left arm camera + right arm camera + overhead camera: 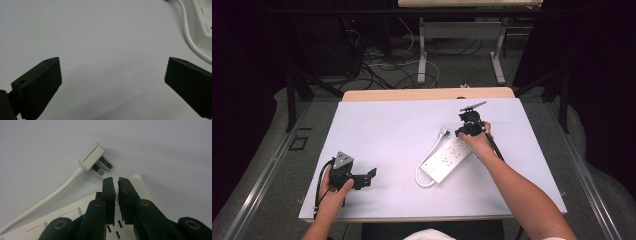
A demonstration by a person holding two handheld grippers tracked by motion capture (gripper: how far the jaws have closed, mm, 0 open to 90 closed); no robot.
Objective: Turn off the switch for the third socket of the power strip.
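On the white table sheet, the power strip lies slanted right of centre, its cord looping off the near end and running back to the plug, which lies flat just past the far end, prongs free. Right gripper sits over the strip's far end, person's right hand covering part of the strip. Left gripper rests well apart near the front left edge, held by the left hand. Right gripper view: jaws nearly clenched with a thin gap, nothing between them, tips over the strip's socket slots, plug just beyond with three prongs visible. Left gripper view: jaws released wide over bare sheet, strip corner and cord at upper right. Floor behind holds cables and table legs.
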